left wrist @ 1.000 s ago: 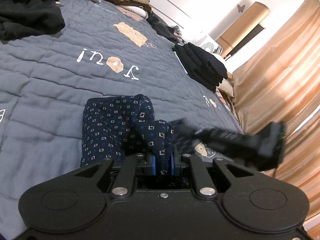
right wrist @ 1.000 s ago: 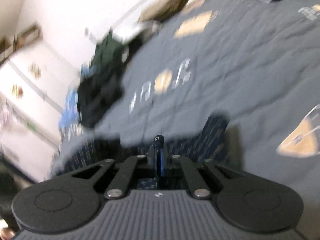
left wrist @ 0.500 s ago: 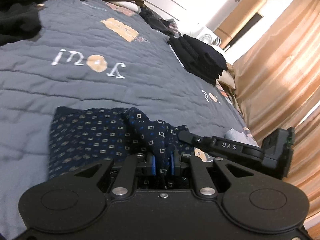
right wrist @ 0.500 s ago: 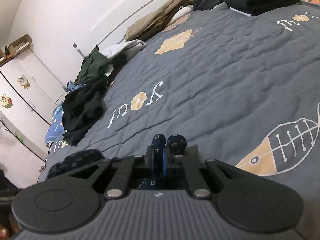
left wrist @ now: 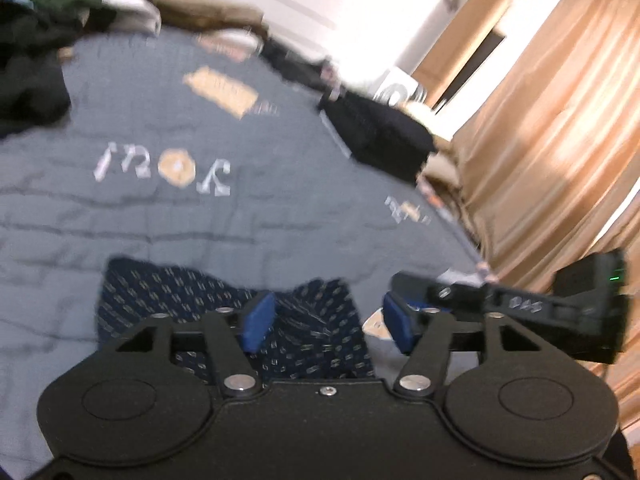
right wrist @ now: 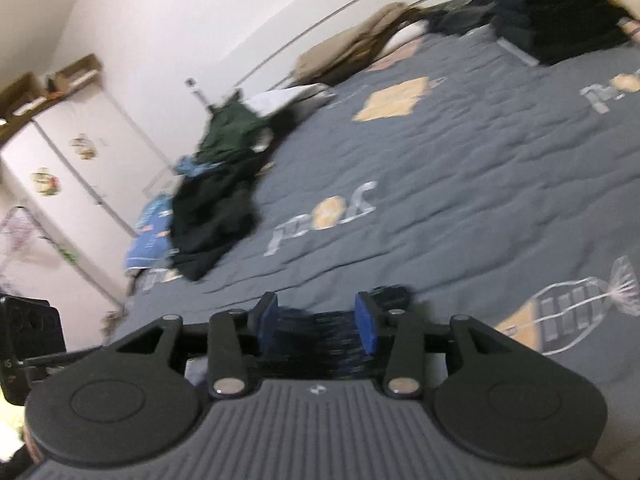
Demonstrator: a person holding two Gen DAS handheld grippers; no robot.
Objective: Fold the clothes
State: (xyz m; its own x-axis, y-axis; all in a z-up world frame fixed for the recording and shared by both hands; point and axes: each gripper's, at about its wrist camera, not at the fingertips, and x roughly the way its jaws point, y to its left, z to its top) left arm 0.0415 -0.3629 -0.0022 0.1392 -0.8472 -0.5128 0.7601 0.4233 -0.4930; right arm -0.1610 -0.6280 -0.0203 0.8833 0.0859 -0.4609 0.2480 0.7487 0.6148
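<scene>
Navy patterned garment [left wrist: 224,312], dotted with small pale squares, lies folded on the grey quilted bedspread [left wrist: 160,208], directly under and just ahead of both grippers. In the left wrist view its long axis runs left to right across the near bed, reaching further left than right. The left gripper [left wrist: 328,322] has just been opening: its blue pads [left wrist: 258,320] stand apart, with a raised fold of the cloth between them but not pinched. In the right wrist view the right gripper [right wrist: 316,322] has also just been opening, its pads parted over the dark cloth, nothing clamped. Both hands sit equally close to the garment, one at each end.

The left view shows the garment's full spread, the other gripper at the right edge, orange curtains [left wrist: 552,140] and a stack of folded dark clothes [left wrist: 384,136] far right. The right view instead shows an unfolded heap of dark and green clothing [right wrist: 216,200] at far left, likely the next pieces to fetch.
</scene>
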